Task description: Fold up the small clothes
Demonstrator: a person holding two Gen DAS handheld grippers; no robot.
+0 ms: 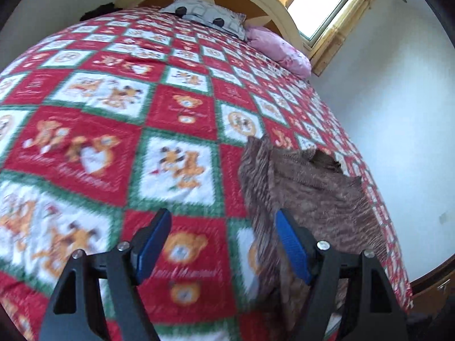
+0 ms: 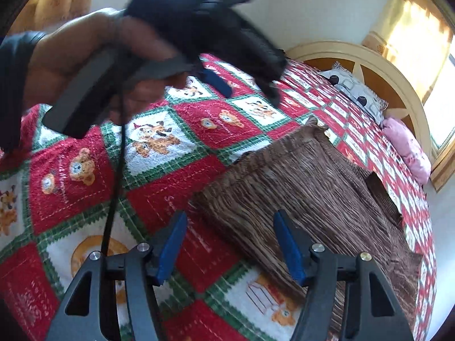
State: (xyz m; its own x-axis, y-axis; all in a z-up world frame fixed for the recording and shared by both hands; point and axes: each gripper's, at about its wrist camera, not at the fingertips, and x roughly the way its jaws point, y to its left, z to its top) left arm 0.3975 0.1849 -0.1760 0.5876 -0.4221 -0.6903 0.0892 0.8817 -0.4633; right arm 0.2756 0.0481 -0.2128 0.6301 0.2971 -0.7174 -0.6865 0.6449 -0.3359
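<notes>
Right wrist view | brown garment (image 2: 298, 187) lies part-folded by the bed's (image 2: 159, 182) right edge | left tongs (image 1: 223, 244) and right tongs (image 2: 230, 244) are held apart, empty | regrasping of a hem is needed next.

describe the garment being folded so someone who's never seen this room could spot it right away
Start at the big bed covered by the red, green and white teddy-bear quilt. Near its right edge, well below the pink pillow, lies a brown ribbed knit garment. It is the only plain brown, unpatterned piece on that busy quilt.

Both wrist views look down, close, sharing the bedspread (image 1: 176, 108).
</notes>
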